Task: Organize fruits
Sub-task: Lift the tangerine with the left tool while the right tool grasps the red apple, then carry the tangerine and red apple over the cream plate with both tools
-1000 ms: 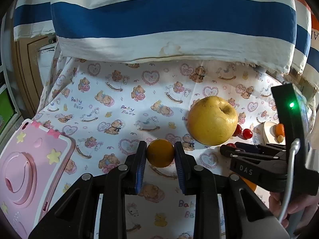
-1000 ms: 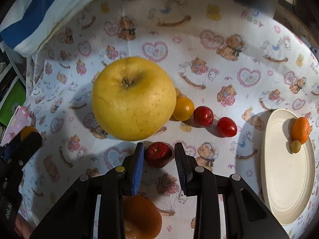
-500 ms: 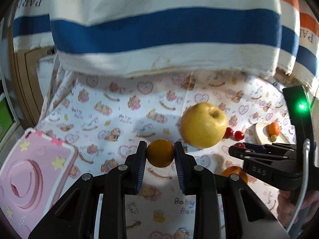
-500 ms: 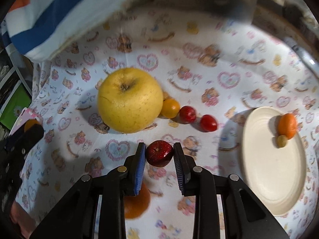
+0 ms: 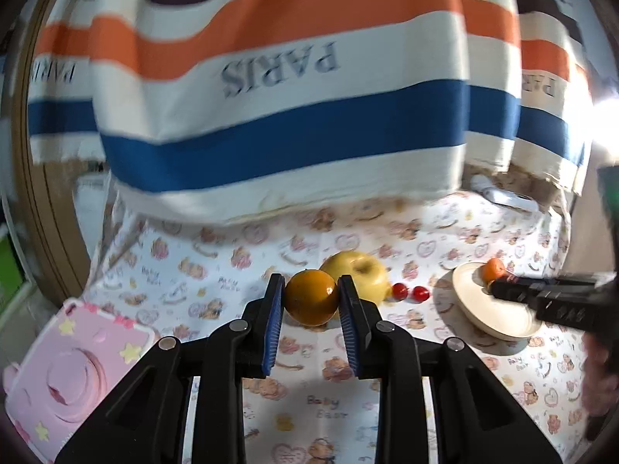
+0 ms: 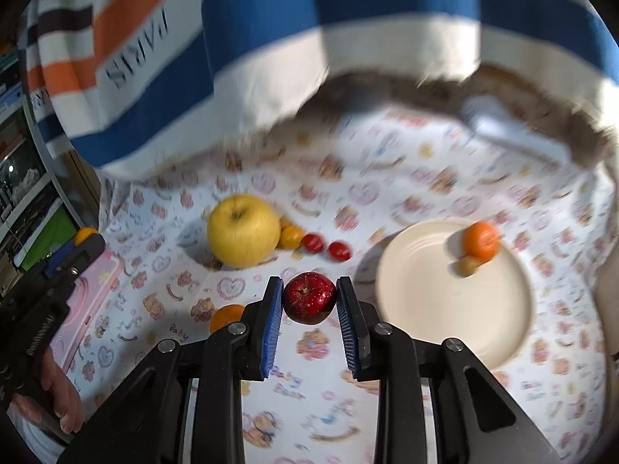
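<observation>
My left gripper (image 5: pixel 311 301) is shut on a small orange (image 5: pixel 311 302) and holds it above the cloth. My right gripper (image 6: pixel 308 297) is shut on a small red apple (image 6: pixel 308 297), lifted left of the cream plate (image 6: pixel 425 309). The plate holds a tangerine (image 6: pixel 481 239) and a small olive-coloured fruit (image 6: pixel 467 265). On the cloth lie a big yellow apple (image 6: pixel 243 230), a small yellow-orange fruit (image 6: pixel 292 236), two red cherry tomatoes (image 6: pixel 313 243) and another orange (image 6: pixel 226 317). In the left wrist view the yellow apple (image 5: pixel 359 270), the tomatoes (image 5: pixel 410 292) and the plate (image 5: pixel 476 309) show too.
A teddy-bear print cloth (image 6: pixel 387 162) covers the table. A pink toy case (image 5: pixel 65 367) lies at the left edge. A striped "PARIS" towel (image 5: pixel 278 77) hangs behind the table. The left gripper (image 6: pixel 58 270) shows at the left of the right wrist view.
Both grippers have risen and pulled back from the cloth with their fruits; the scene below looks smaller. The right gripper has shifted toward the plate.
</observation>
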